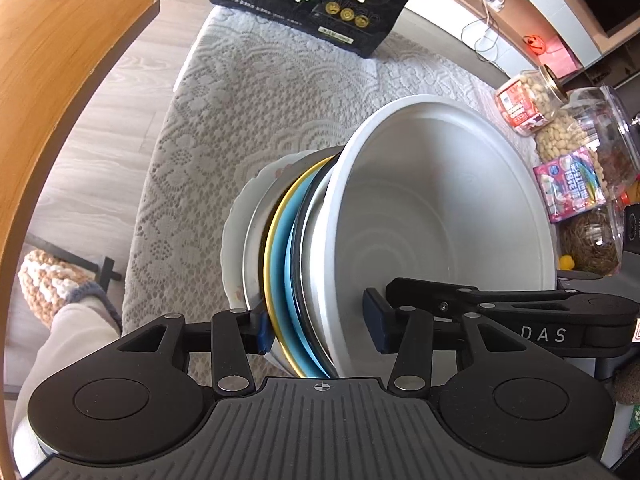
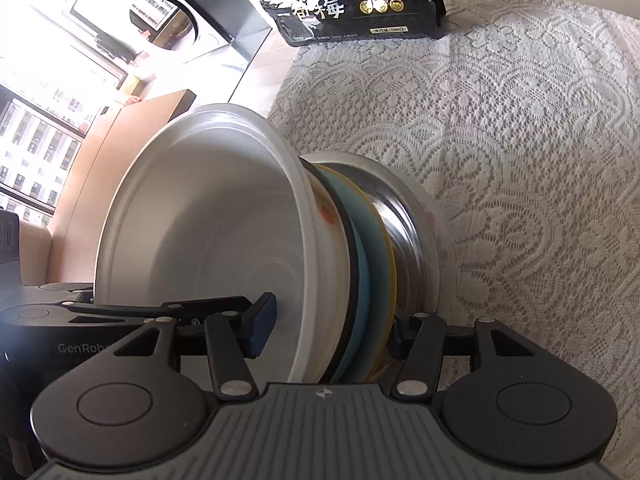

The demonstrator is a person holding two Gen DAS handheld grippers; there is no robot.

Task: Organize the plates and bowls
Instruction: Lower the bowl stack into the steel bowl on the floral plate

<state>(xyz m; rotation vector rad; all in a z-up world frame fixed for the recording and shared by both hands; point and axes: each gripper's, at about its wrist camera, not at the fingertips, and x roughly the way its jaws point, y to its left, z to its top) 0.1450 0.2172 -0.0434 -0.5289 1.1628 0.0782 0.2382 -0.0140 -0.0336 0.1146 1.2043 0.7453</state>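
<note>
A nested stack of dishes hangs tilted above the lace-covered table point(image 1: 248, 100). On top is a big white bowl point(image 1: 440, 208), under it a dark-rimmed bowl, a blue plate with a yellow rim point(image 1: 282, 264), a steel plate point(image 1: 254, 240) and a white flowered plate point(image 1: 234, 224). My left gripper point(image 1: 320, 326) is shut on the stack's near edge, one pad inside the white bowl and one behind the steel plate. From the opposite side my right gripper point(image 2: 330, 330) clamps the same stack point(image 2: 360, 240), one pad inside the white bowl point(image 2: 208, 220). Each view also shows the other gripper across the bowl.
A black snack bag point(image 1: 316, 0) stands at the table's far end. Jars of nuts and candy packets point(image 1: 560, 140) crowd the right side. A wooden tabletop point(image 1: 48, 80) lies to the left, with a person's slippered foot point(image 1: 52, 280) below it. A washing machine point(image 2: 168, 12) stands beyond.
</note>
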